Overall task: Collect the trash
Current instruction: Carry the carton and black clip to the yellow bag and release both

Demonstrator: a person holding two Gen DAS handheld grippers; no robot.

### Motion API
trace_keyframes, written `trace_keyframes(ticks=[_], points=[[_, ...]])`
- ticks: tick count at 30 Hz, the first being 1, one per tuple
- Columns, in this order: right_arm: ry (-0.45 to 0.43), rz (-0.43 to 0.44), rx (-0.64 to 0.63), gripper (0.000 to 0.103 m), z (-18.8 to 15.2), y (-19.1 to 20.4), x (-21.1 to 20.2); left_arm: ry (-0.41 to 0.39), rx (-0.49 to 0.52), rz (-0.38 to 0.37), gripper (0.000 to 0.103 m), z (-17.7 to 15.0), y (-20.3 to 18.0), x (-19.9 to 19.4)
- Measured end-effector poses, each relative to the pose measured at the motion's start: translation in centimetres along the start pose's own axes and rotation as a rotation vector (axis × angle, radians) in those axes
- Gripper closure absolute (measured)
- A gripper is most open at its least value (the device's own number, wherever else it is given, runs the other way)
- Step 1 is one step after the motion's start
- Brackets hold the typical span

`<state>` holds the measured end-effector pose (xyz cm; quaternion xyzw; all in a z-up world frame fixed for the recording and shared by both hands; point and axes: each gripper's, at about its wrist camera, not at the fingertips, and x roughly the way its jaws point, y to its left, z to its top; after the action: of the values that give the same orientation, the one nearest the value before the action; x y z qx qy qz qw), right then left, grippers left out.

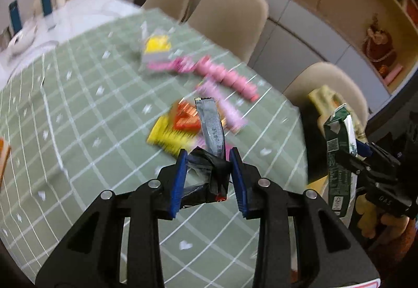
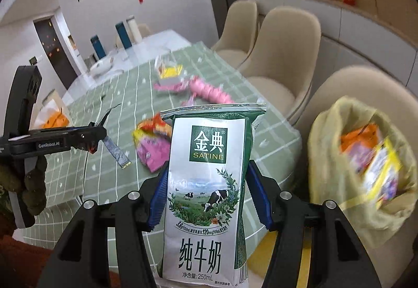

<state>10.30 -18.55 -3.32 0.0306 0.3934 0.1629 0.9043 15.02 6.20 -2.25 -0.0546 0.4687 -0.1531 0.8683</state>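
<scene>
My left gripper is shut on a crumpled black and silver wrapper, whose silver strip sticks up past the blue pads, above the green checked table. In the right wrist view the left gripper is at the left with the wrapper dangling from it. My right gripper is shut on a green and white milk carton, held upright over the table's near edge. A yellow-green bag holding several wrappers sits open on a chair to the right. The left wrist view shows the carton at its right edge.
Loose yellow, orange and pink wrappers lie mid-table, with a row of pink packets and a yellow box behind. Beige chairs line the right side. Bottles stand at the far end. An orange packet lies at the left.
</scene>
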Motion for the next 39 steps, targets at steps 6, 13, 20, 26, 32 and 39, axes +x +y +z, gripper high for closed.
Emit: trace_keyframes(ticks=[6, 13, 20, 26, 32, 39], points=[[-0.136, -0.082, -0.045, 0.049, 2.4, -2.0, -5.0, -0.102, 0.087, -0.058, 0.072, 4.2, -5.5, -2.2], [-0.232, -0.248, -0.011, 0.049, 3.7, -7.8, -9.5, -0.157, 0.201, -0.169, 0.072, 7.3, -13.1, -1.2], [-0.235, -0.367, 0.075, 0.049, 2.9, -14.6, -11.2, -0.106, 0.301, -0.287, 0.072, 7.9, -20.0, 2.8], [-0.188, -0.407, 0.17, 0.049, 1.5, -19.3, -10.3, -0.025, 0.322, -0.364, 0.072, 8.0, -24.1, 7.0], [-0.184, -0.456, 0.258, 0.049, 0.3, -22.0, -10.9, 0.028, 0.357, -0.428, 0.072, 7.6, -27.8, 11.2], [-0.181, -0.461, 0.297, 0.049, 0.0, -22.8, -11.1, 0.113, 0.373, -0.43, 0.065, 6.9, -30.0, 15.6]])
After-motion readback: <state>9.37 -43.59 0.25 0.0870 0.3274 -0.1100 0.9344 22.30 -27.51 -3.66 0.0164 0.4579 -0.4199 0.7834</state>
